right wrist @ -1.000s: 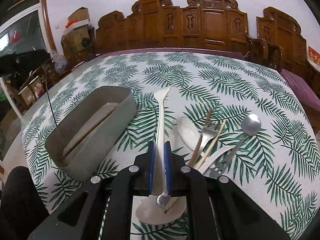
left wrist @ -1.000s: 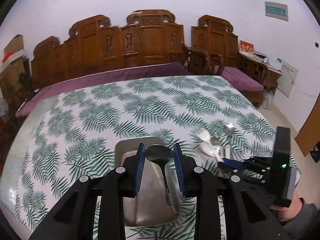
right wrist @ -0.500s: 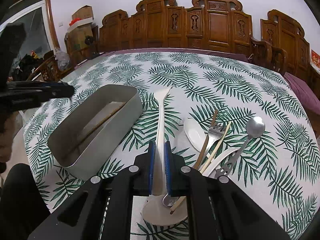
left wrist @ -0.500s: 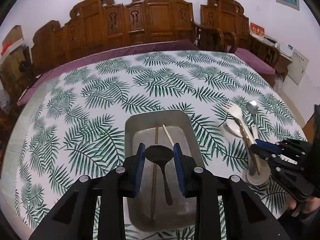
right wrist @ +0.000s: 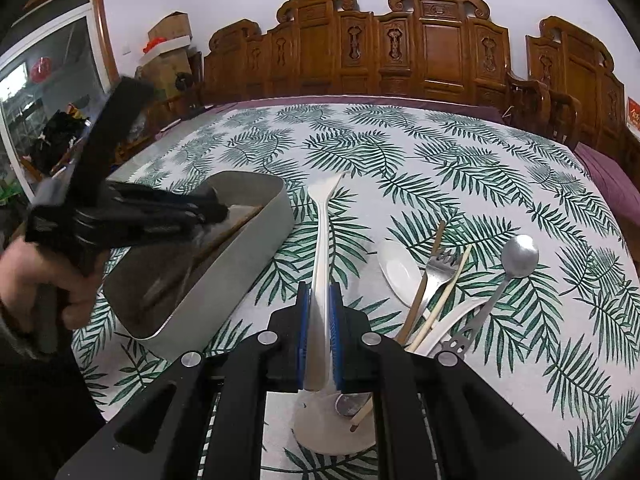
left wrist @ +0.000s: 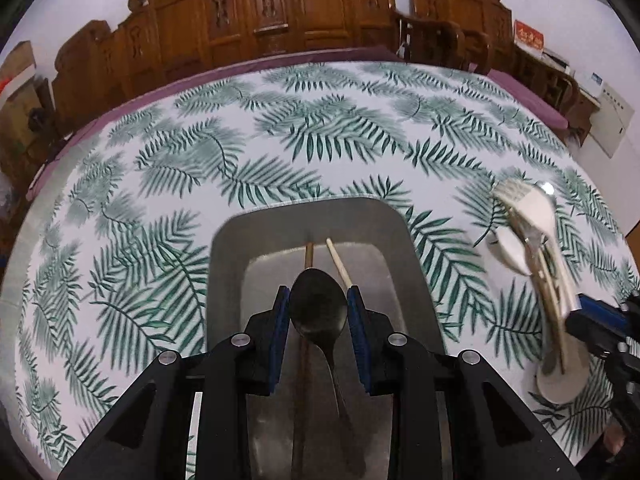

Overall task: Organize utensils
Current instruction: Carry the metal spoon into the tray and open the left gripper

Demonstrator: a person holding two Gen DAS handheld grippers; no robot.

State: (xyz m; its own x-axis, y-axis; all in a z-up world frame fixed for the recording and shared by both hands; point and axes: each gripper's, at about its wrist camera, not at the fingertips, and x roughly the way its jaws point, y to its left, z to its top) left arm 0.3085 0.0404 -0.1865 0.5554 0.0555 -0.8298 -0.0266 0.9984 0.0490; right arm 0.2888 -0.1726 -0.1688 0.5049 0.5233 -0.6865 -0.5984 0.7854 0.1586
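Directly over the grey tray [left wrist: 224, 264], the left gripper [left wrist: 319, 312] is holding a dark spoon [left wrist: 318, 308] clamped by its bowl between the fingers, handle trailing back along the tray's long axis, parallel to two chopsticks [left wrist: 338, 258] lying inside.

Nothing is reading clearly anywhere. A red sign [left wrist: 528, 37] is leaning by the wall with pale characters too blurred to make out. A red card [right wrist: 633, 113] is showing at the frame edge, likewise illegible.
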